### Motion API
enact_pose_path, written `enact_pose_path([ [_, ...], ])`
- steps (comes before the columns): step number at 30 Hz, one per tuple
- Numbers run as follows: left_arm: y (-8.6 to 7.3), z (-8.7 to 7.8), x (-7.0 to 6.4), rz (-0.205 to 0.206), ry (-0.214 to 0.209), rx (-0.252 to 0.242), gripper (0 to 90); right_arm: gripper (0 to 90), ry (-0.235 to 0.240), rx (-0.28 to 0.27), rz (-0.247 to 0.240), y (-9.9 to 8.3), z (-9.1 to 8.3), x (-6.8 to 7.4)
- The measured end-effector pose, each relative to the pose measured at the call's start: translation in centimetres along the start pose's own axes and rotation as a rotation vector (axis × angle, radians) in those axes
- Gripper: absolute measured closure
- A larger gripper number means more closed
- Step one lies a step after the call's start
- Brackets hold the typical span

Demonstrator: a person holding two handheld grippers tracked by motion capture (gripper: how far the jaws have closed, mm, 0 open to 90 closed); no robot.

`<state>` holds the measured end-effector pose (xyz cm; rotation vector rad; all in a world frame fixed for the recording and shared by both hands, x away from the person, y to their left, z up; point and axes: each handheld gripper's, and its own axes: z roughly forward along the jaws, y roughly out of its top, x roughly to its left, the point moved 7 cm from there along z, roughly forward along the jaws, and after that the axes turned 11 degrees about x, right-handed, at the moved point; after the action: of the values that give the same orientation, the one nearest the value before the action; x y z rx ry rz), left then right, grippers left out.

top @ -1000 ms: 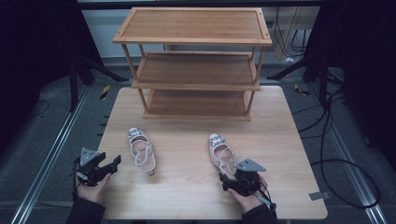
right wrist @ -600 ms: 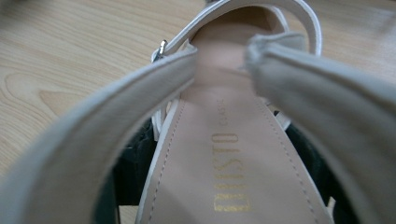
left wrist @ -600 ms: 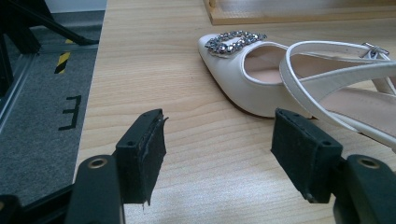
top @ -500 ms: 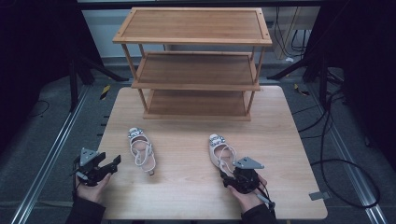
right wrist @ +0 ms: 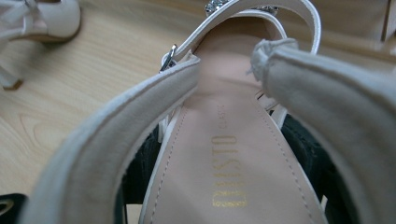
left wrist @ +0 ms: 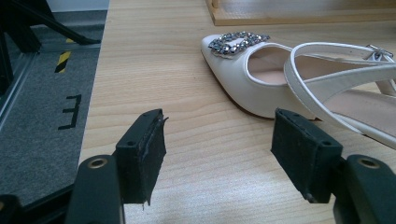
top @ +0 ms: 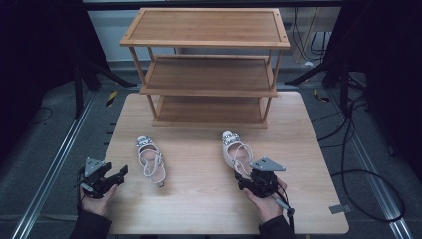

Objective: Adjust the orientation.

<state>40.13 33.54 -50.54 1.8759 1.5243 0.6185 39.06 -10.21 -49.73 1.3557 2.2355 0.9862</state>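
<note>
Two white slingback shoes with jewelled toes lie on the wooden table (top: 199,204). The left shoe (top: 151,160) (left wrist: 261,79) lies just ahead and to the right of my left gripper (top: 119,173) (left wrist: 224,149), which is open and empty. My right gripper (top: 247,180) is at the heel end of the right shoe (top: 233,151) (right wrist: 224,154). Its black fingers (right wrist: 303,149) press against both sides of the sole, with the heel strap looping close over the camera. The other shoe (right wrist: 46,18) shows at the top left of the right gripper view.
A three-tier wooden shoe rack (top: 209,79) stands at the back of the table, with nothing on its shelves. Dark floor with rails and cables surrounds the table. Bare wood lies between the two shoes.
My right gripper has edged slightly forward at the right shoe's heel. The left gripper and the left shoe have stayed put.
</note>
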Motion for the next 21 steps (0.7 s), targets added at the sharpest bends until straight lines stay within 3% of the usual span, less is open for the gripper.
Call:
enact_pose_path([
  [6, 0.0, 0.0, 0.0, -0.005, -0.007, -0.001, 33.6, 38.0, -0.005, -0.031, 0.004, 2.6, 0.6, -0.2],
  [8, -0.1, 0.0, 0.1, -0.003, -0.007, -0.001, 33.6, 38.0, -0.003, -0.051, 0.019, 4.8, 1.5, -0.3],
  [15, -0.1, 0.2, 0.1, -0.006, -0.013, 0.001, 33.5, 38.0, -0.001, -0.081, 0.055, 8.0, 3.6, -0.5],
  [21, -0.1, 0.1, 0.3, -0.013, -0.013, -0.002, 33.5, 38.1, 0.009, -0.089, 0.085, 10.2, 6.6, -0.4],
])
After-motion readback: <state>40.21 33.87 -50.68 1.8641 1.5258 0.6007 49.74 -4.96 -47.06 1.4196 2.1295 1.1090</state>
